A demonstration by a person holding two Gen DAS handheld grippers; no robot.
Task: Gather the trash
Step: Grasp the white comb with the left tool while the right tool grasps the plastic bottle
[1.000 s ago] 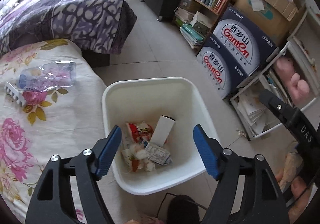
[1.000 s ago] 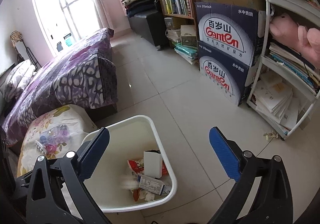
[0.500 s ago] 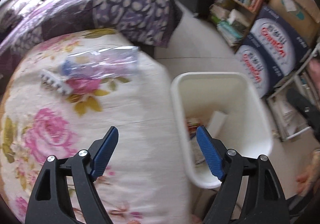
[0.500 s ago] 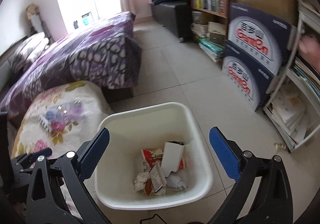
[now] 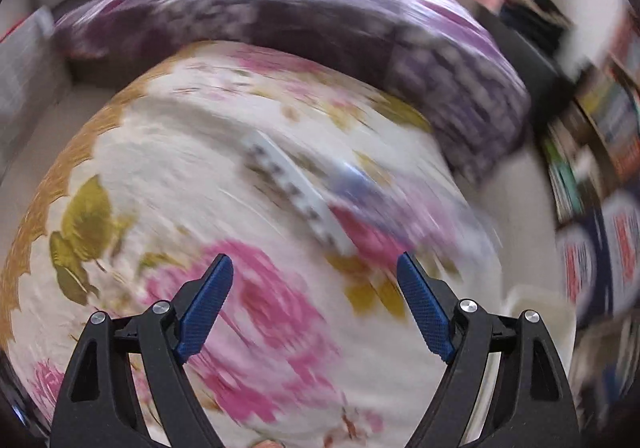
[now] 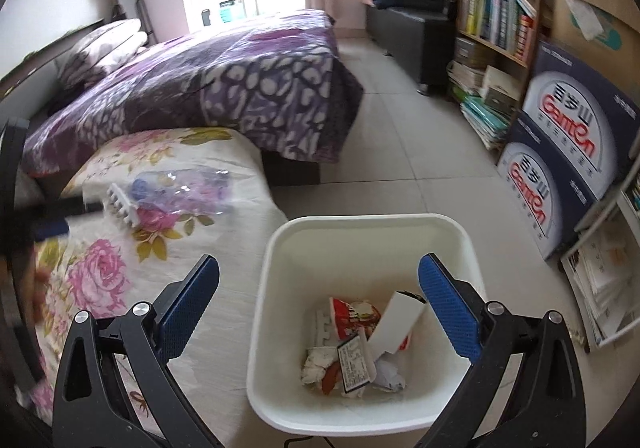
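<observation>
A white toothed plastic piece [image 5: 296, 192] [image 6: 122, 208] and a crumpled clear plastic bag [image 5: 400, 204] [image 6: 188, 188] lie on the floral bedspread [image 5: 160, 176]. My left gripper [image 5: 314, 260] hangs open just short of them with nothing between its fingers; this view is motion-blurred. One of its fingers [image 6: 72, 206] shows at the left edge of the right wrist view, beside the toothed piece. My right gripper [image 6: 319, 259] is open and empty above the white bin [image 6: 360, 222], which holds wrappers, a small white carton and crumpled paper [image 6: 360, 340].
A bed with a purple patterned cover [image 6: 224, 88] lies beyond the floral bedspread. Bookshelves [image 6: 496, 16], stacked blue cartons [image 6: 568, 152] and a white rack of papers [image 6: 600, 280] line the right side. Tiled floor [image 6: 404, 136] runs between them.
My left gripper has swung from above the bin over onto the floral bedspread, towards the toothed piece and bag, and its jaws stand a little wider. The right gripper has shifted and rolled, still over the bin.
</observation>
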